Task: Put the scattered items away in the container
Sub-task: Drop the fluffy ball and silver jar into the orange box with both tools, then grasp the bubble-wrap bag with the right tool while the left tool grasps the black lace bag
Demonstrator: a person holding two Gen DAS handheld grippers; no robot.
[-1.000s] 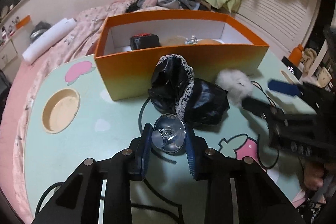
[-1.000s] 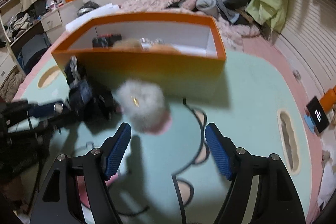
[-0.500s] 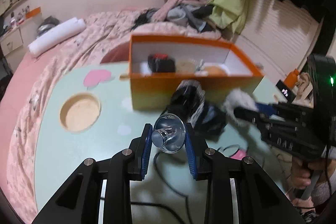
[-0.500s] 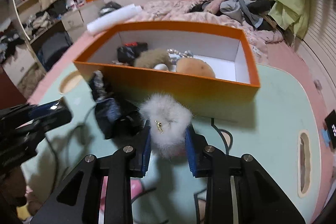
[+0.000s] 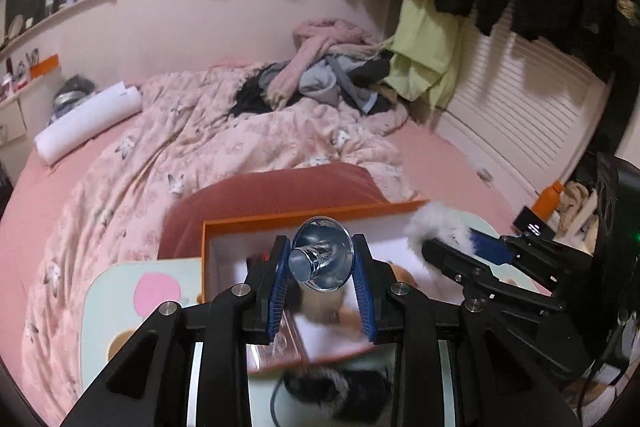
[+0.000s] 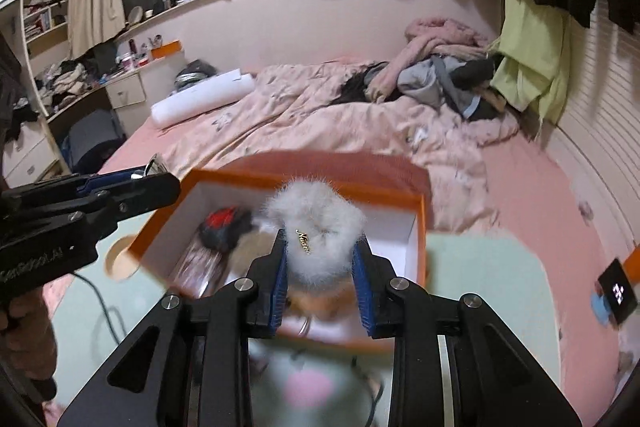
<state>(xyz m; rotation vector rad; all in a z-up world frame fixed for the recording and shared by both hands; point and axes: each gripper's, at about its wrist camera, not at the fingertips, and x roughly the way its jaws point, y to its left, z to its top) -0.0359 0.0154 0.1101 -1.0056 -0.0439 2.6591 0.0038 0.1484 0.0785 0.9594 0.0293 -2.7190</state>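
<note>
Left wrist view: left gripper clamped on clear glass cup, held over orange box; black lace-trimmed fabric on table at 6 o'clock.

Right wrist view: right gripper clamped on white fur pouch with gold script tag, unreadable, above the box; red-and-black item inside at 10 o'clock.

left claw clamped clear glass cup | above orange box | right claw held white fluffy ball
</note>
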